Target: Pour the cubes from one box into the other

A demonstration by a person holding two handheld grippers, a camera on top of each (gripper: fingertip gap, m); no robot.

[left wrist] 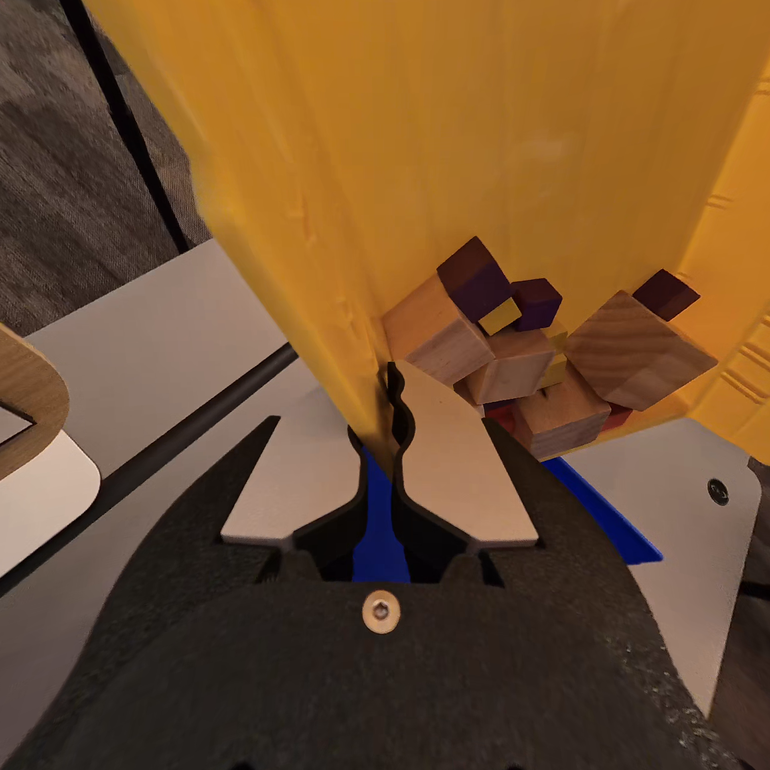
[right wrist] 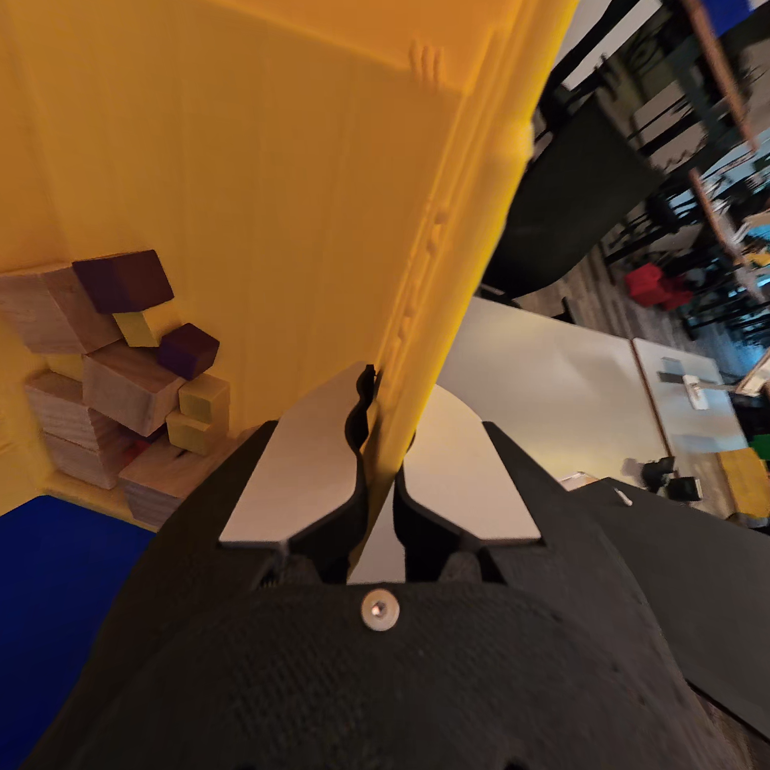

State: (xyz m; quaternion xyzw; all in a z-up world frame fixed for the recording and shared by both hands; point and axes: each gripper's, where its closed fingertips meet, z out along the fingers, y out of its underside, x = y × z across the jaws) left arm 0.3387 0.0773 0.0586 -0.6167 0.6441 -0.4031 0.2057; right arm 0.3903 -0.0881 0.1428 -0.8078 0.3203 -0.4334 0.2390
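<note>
Tilting the yellow box (left wrist: 416,166) is the step in hand, and the pour is only partly made.

Left wrist view: my left gripper (left wrist: 385,400) is clamped narrow on one side wall of the yellow box, one finger inside, one outside. The box is tipped steeply. The cubes (left wrist: 541,354) are piled against its low edge: plain wooden ones, smaller purple and yellow ones, some red beneath. Below that edge lies the blue box (left wrist: 604,512), seen only as a blue strip; I cannot tell whether any cubes are in it. The grey tabletop (left wrist: 146,333) lies under both, with its far edge at upper left. A wooden-rimmed object (left wrist: 33,396) sits at the table's left edge.

Right wrist view: my right gripper (right wrist: 377,400) pinches the opposite wall of the yellow box (right wrist: 291,166) in the same narrow way. The cubes (right wrist: 116,375) are heaped in the low corner, none visibly past the rim. The blue box (right wrist: 62,583) sits directly below that corner. A room with chairs (right wrist: 562,200) and tables is blurred beyond.

Judgement: lift and tilt are done; the cubes have yet to leave. More tilt is needed to send them over the rim.
</note>
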